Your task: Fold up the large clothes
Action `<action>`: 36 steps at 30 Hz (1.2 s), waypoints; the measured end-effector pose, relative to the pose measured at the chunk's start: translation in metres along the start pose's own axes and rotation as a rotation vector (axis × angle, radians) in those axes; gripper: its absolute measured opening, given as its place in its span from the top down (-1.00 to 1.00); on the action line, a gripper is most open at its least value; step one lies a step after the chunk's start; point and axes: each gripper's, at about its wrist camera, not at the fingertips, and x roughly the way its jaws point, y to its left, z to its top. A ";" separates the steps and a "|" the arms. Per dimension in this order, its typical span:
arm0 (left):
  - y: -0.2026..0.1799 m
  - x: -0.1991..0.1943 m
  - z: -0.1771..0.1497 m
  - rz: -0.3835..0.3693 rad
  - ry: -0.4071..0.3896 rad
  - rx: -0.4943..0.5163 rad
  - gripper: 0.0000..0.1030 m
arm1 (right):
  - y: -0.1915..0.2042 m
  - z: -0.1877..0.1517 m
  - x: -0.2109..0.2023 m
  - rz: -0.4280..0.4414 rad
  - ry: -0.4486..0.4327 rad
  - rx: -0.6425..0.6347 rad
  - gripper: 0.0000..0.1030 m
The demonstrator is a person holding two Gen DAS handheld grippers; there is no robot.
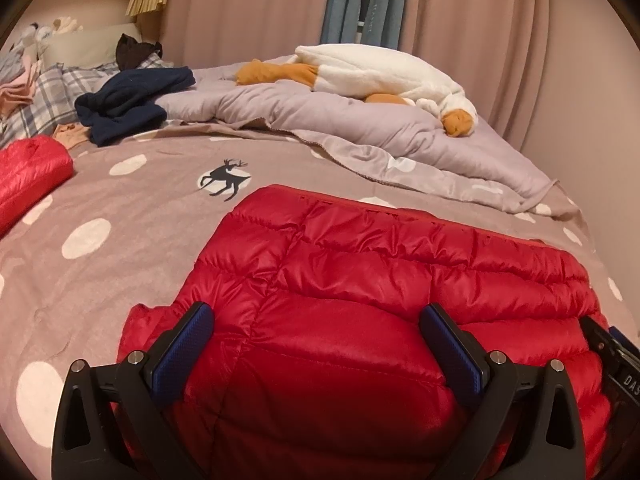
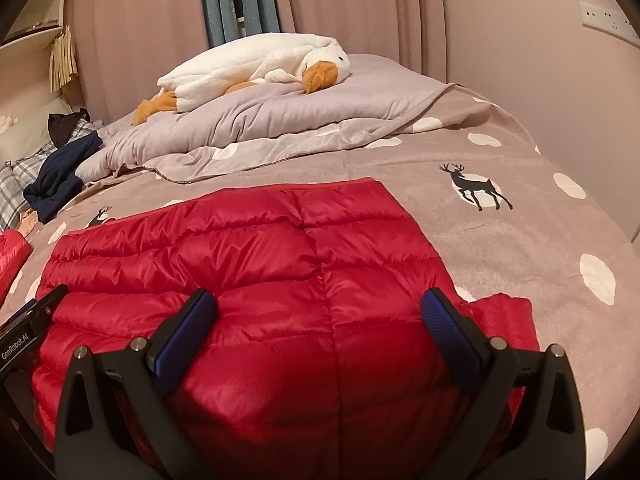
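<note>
Red quilted down jacket (image 1: 360, 280) lies spread flat on the near part of the bed, its stitched panels puffed and glossy. Over it, side by side, hang the left gripper (image 1: 316, 344) and the right gripper (image 2: 320, 328), each with its blue-padded jaws spread wide, gripping nothing; whether the pads rest on the fabric I cannot tell. At the far right edge of the left wrist view the black body of the other tool shows beside the jacket.

Under the jacket is a taupe bedspread (image 2: 500, 248) with white dots and black deer prints (image 2: 476, 188). Farther back a lilac duvet (image 1: 320, 116) is heaped across the bed, and a white plush goose (image 2: 256, 68) with orange beak and feet sprawls on top of it. To the far left lie a crumpled navy garment (image 1: 132, 100), plaid bedding (image 1: 52, 96) and a dark brown item (image 1: 132, 50). Another bit of red quilted fabric (image 1: 32, 172) sits at the left edge, well apart from the spread jacket.

Pink curtains (image 1: 480, 20) close off the far wall, with a blue-grey drape (image 1: 360, 0) between them. A white socket strip (image 2: 608, 20) runs along the right-hand wall.
</note>
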 end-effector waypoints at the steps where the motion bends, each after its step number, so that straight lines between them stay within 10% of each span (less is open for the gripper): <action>1: 0.002 0.000 0.001 -0.003 0.000 0.000 -0.98 | 0.000 -0.001 0.000 0.000 -0.005 0.000 -1.00; 14: 0.014 -0.034 0.002 -0.010 -0.049 -0.056 -0.98 | 0.001 -0.004 -0.026 -0.018 -0.080 0.005 -1.00; 21: 0.064 -0.072 -0.007 0.060 -0.161 -0.095 -0.98 | 0.009 -0.010 -0.066 0.130 -0.122 0.031 -1.00; 30: 0.126 -0.062 -0.025 0.049 -0.015 -0.290 -0.98 | 0.061 -0.027 -0.034 0.038 0.004 -0.142 -1.00; 36: 0.111 -0.037 -0.049 -0.211 0.191 -0.366 -0.98 | 0.060 -0.034 -0.011 -0.003 0.047 -0.152 -1.00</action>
